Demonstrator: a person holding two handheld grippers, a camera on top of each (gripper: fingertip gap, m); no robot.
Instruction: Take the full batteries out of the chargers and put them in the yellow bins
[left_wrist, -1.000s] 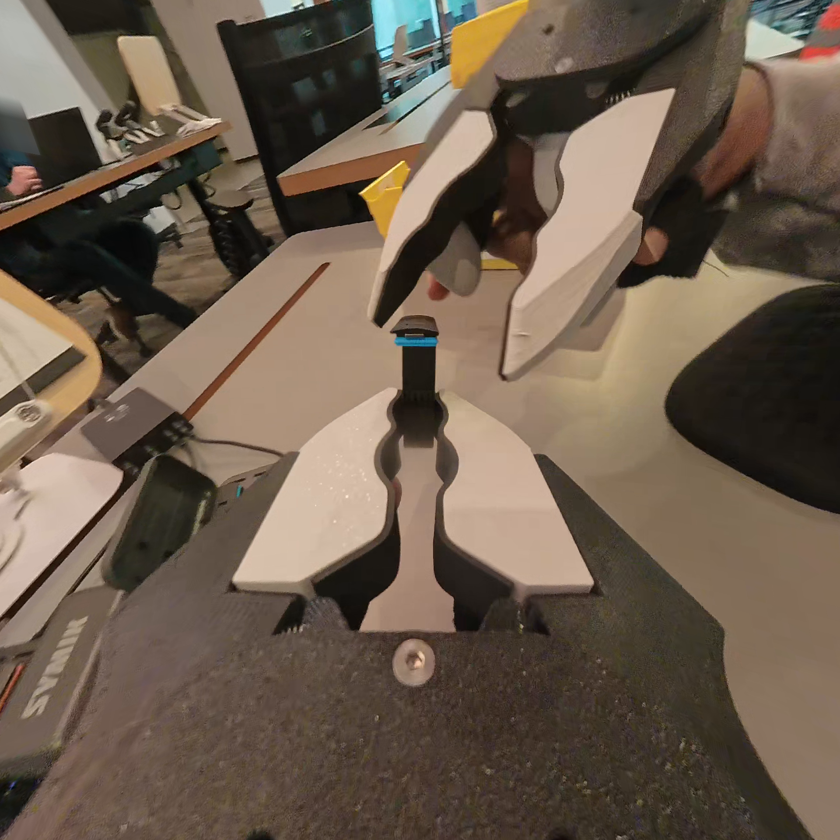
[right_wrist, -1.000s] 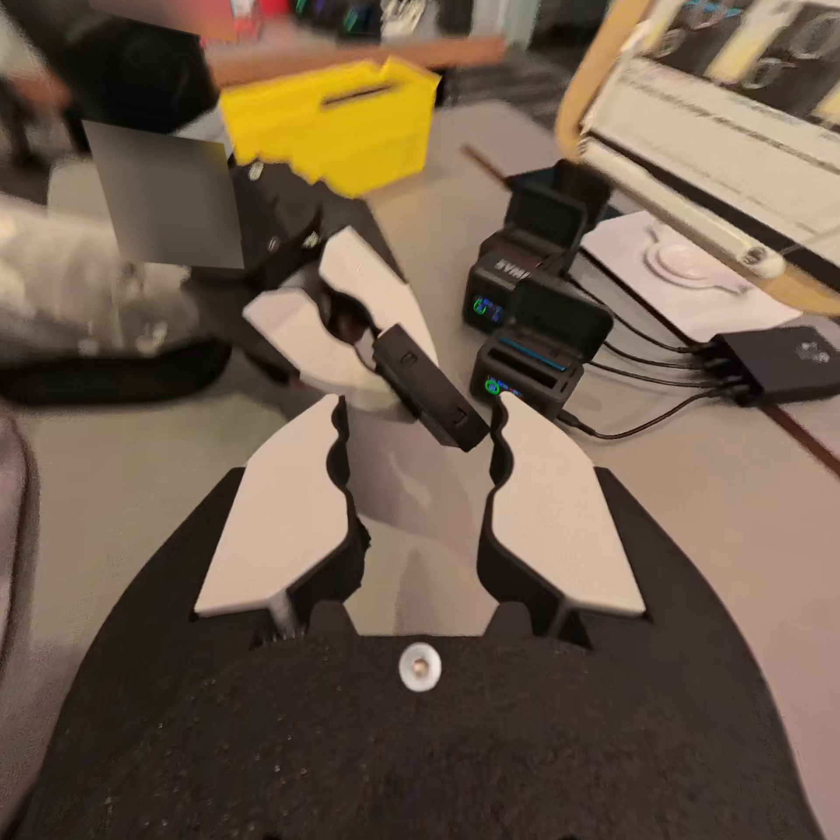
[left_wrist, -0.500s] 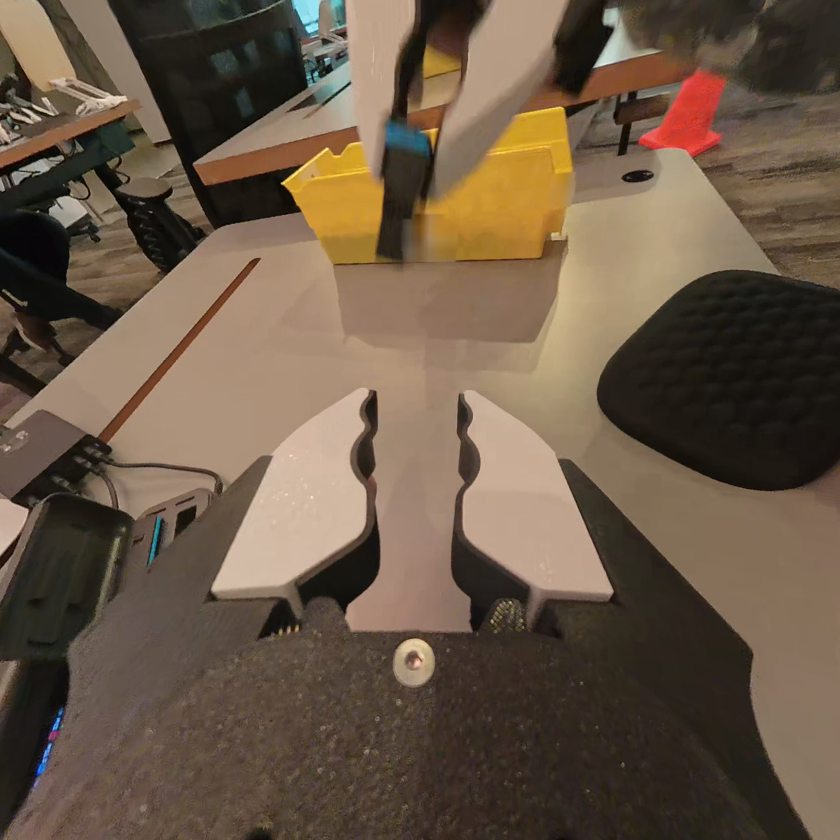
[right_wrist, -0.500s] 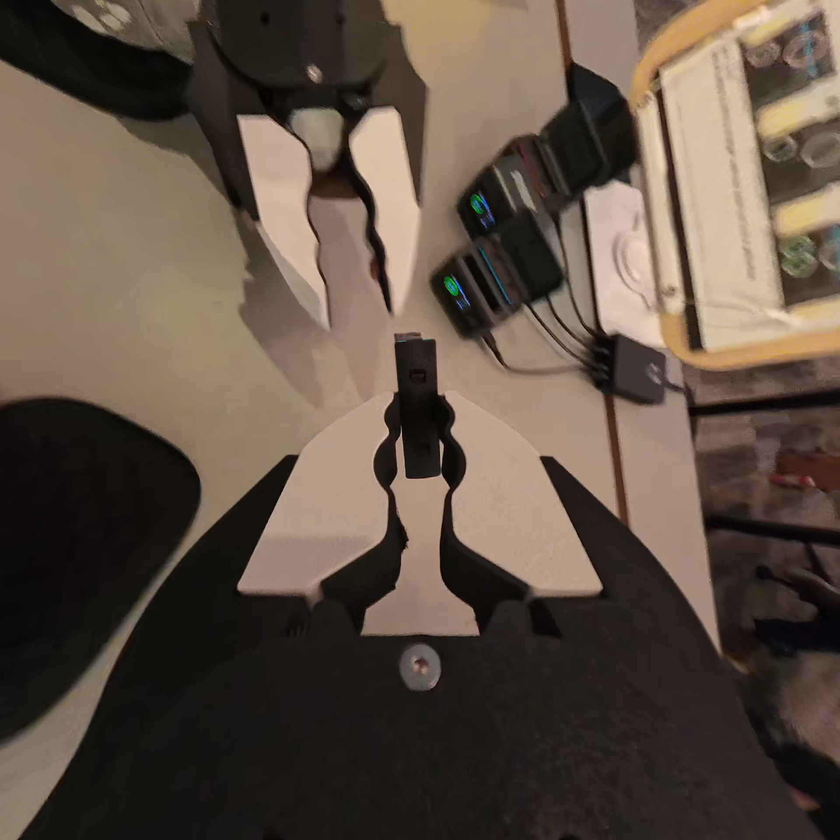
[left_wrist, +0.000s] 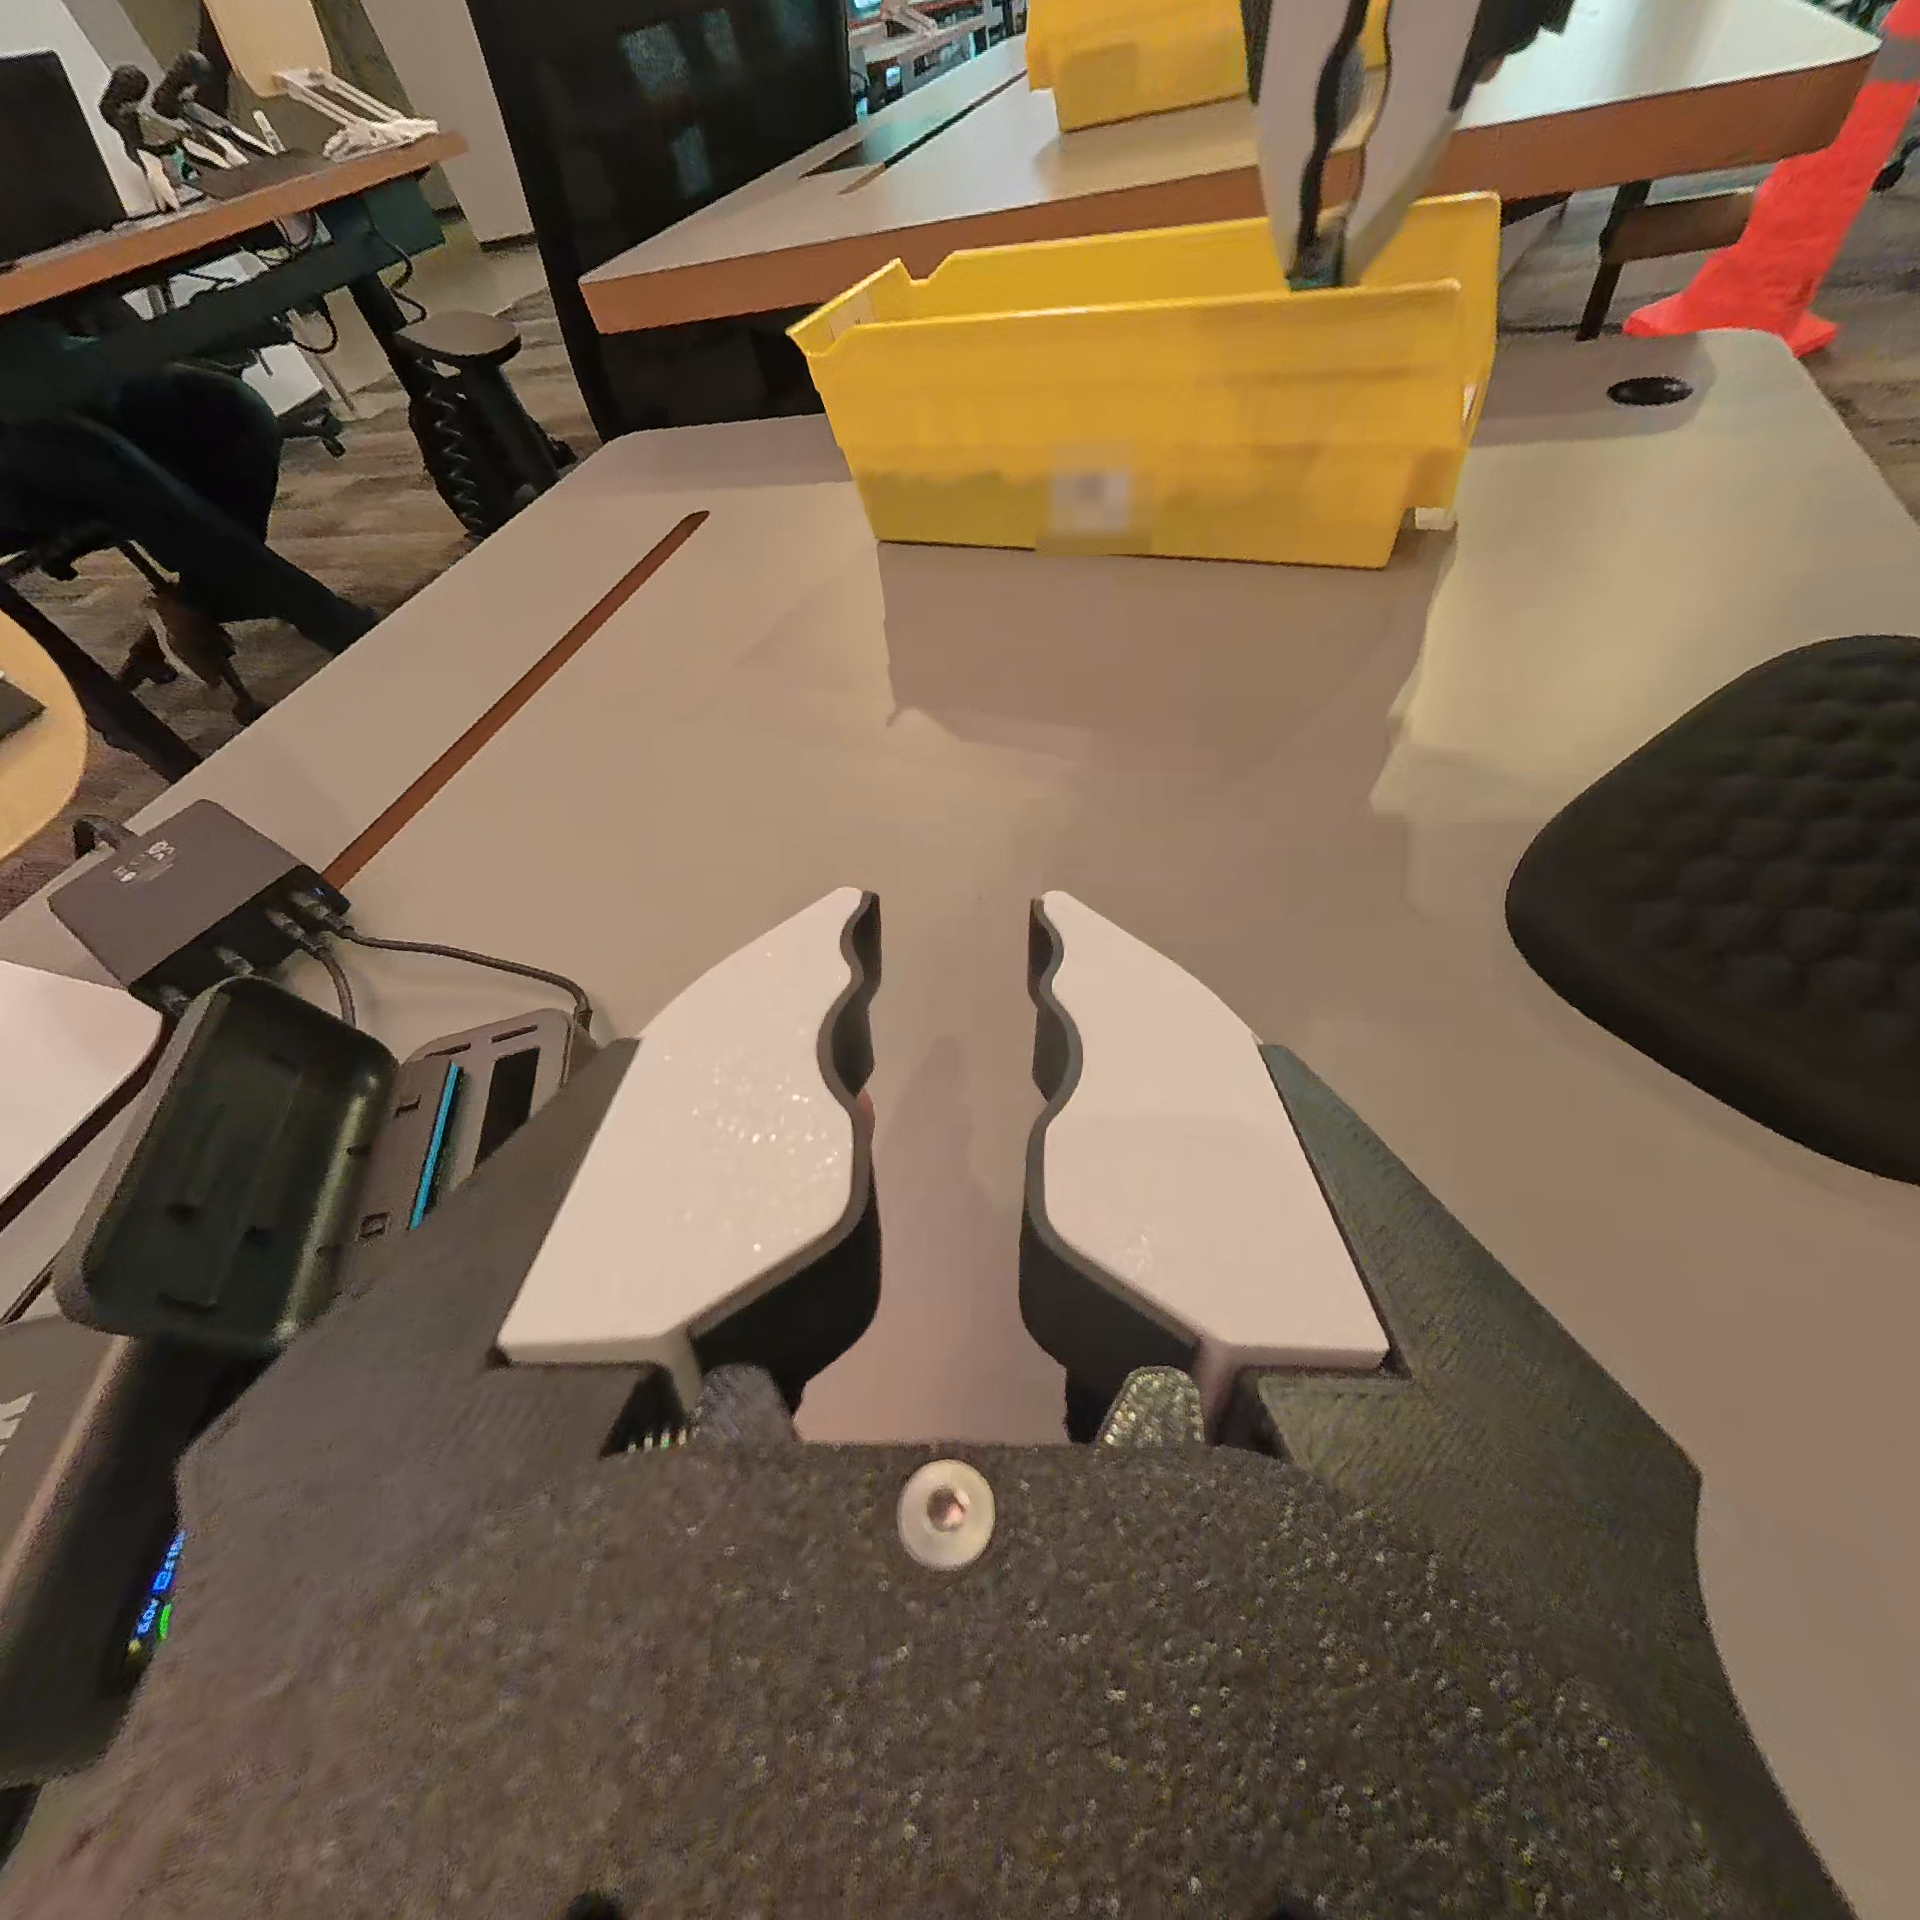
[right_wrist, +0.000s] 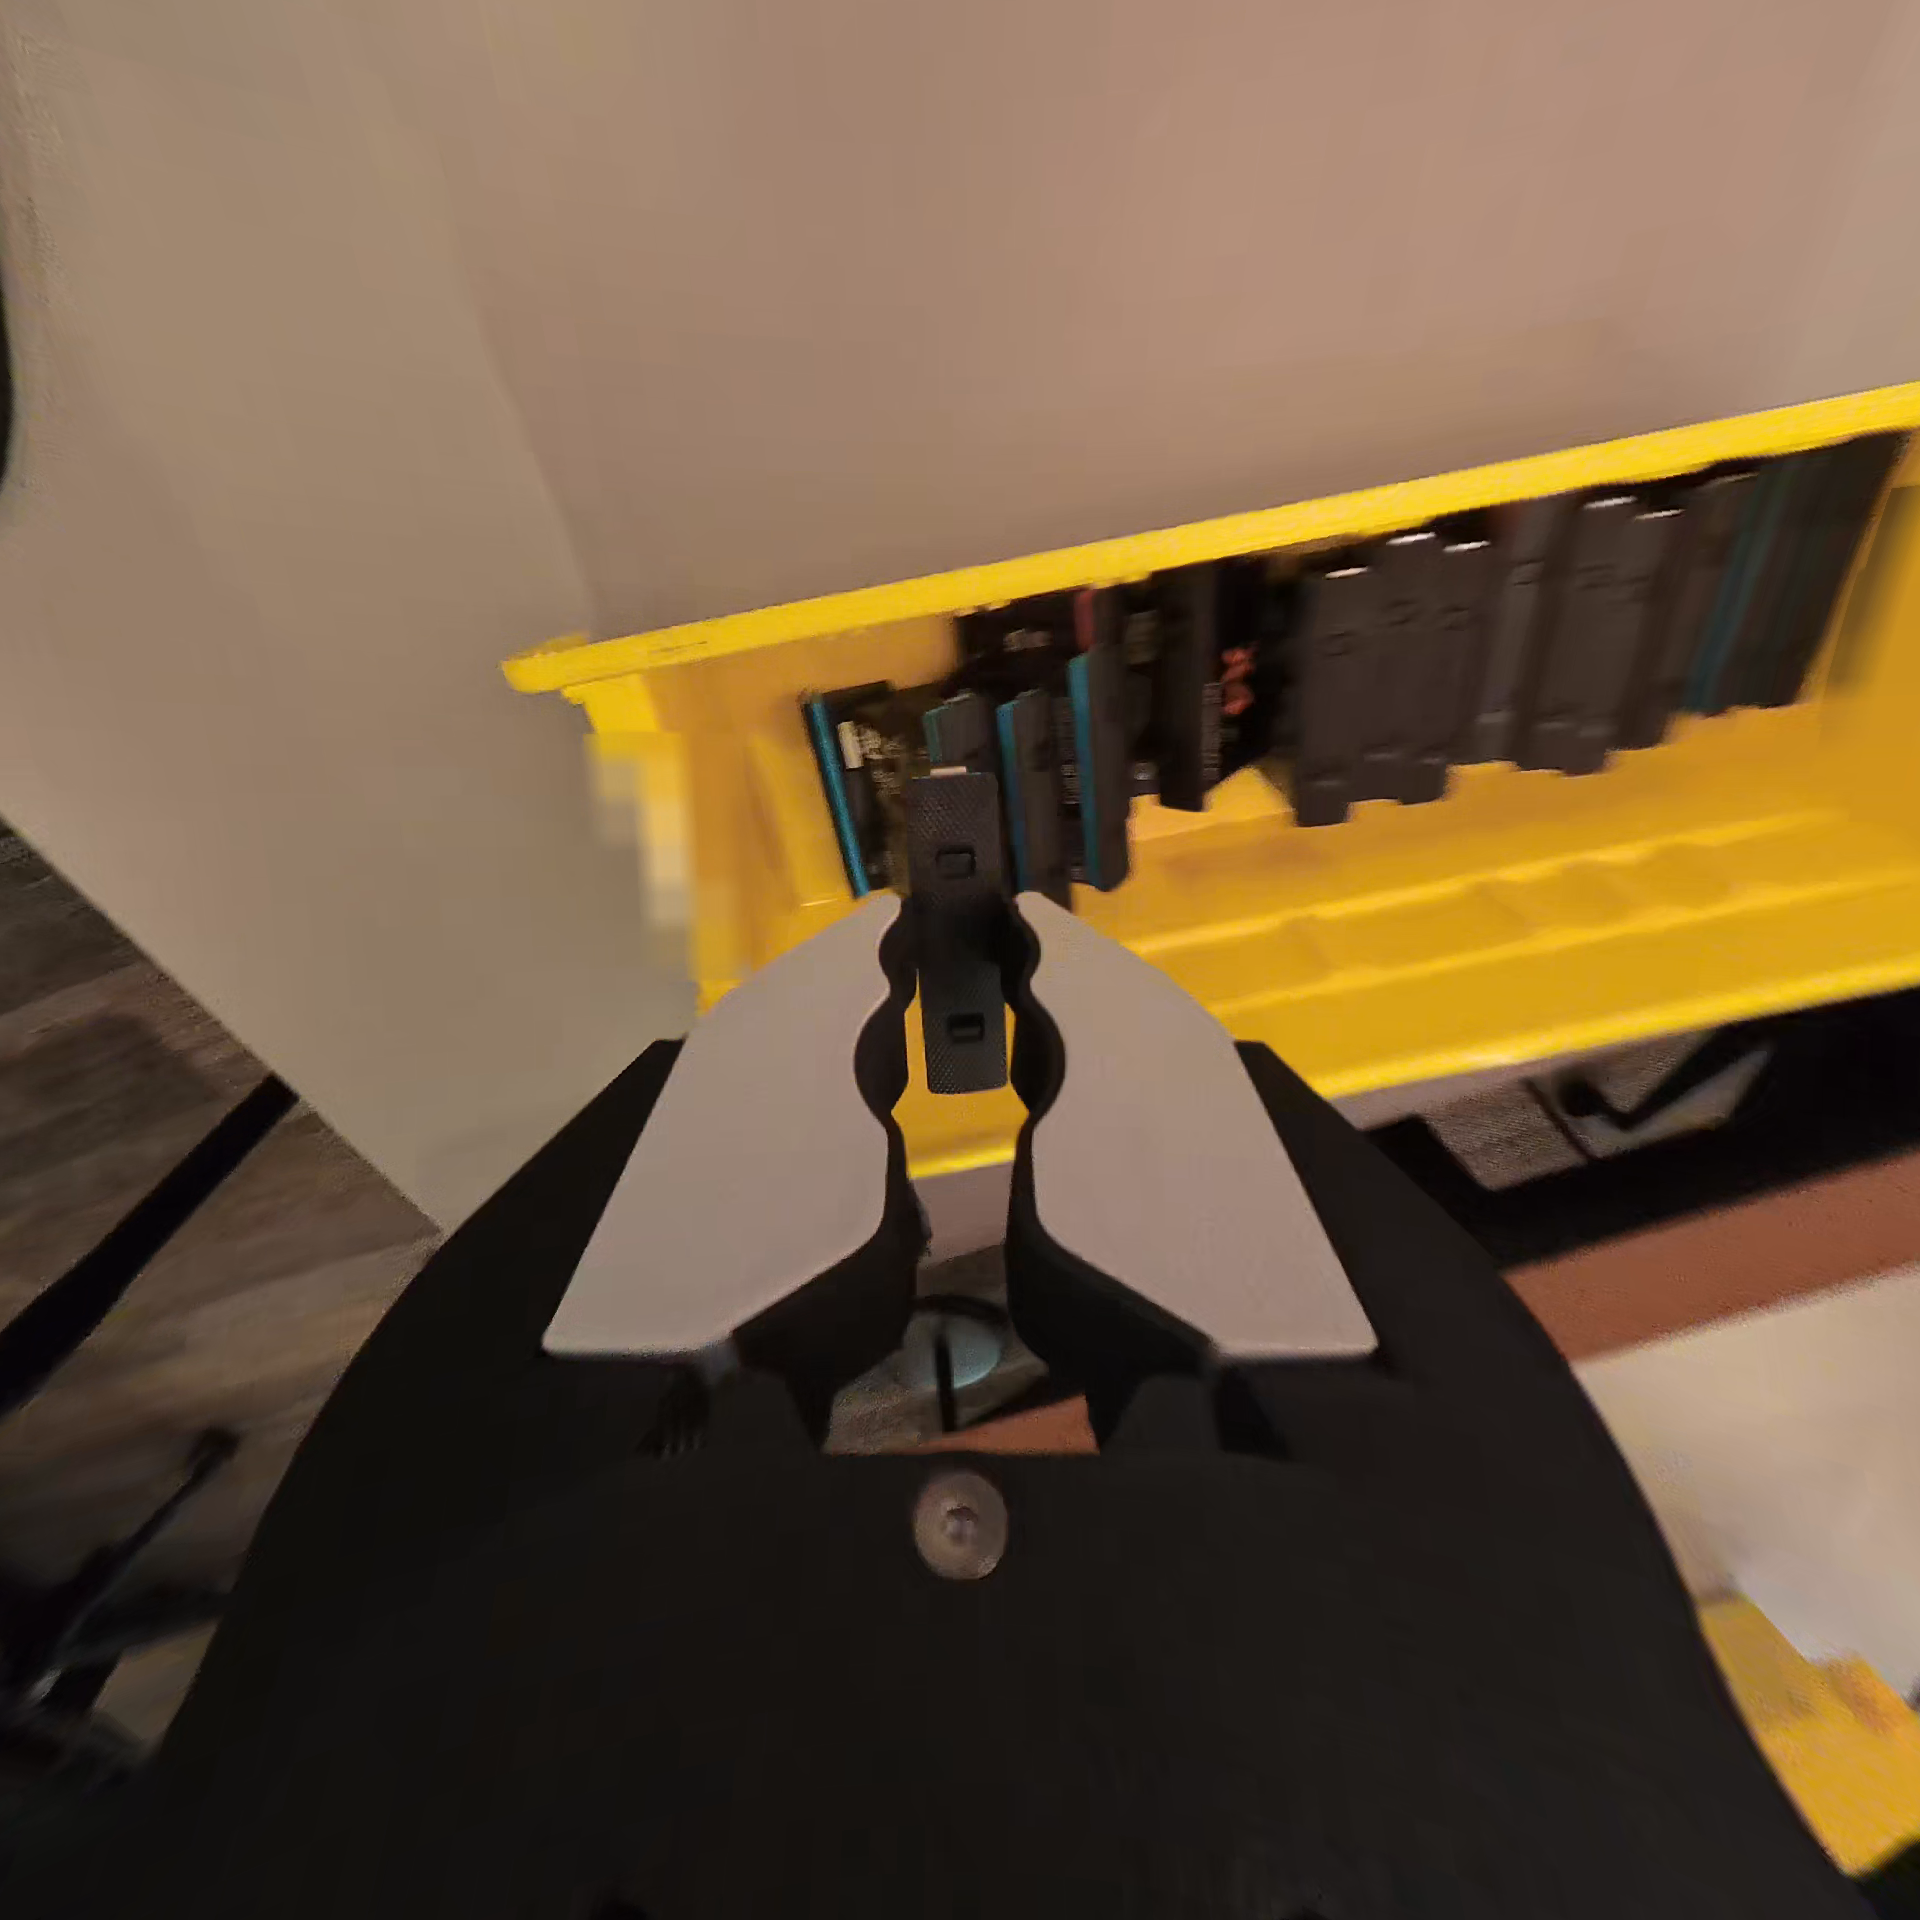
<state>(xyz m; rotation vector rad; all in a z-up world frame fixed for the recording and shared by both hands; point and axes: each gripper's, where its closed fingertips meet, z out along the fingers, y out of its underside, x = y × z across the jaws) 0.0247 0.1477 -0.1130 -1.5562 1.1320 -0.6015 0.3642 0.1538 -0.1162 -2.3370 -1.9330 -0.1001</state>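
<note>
Right gripper (right_wrist: 958, 914) now carries one battery (right_wrist: 958, 940) over bin (right_wrist: 1455, 935).

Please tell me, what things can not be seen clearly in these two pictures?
- Left wrist view: the battery is hidden between the right gripper fingers and behind the yellow bin wall.
- Left wrist view: the charger is partly covered by the left gripper; how many of its slots are filled is unclear.
- Right wrist view: motion blur smears the other batteries in the bin, so their count is uncertain. Whether the held battery touches them cannot be told.
</note>
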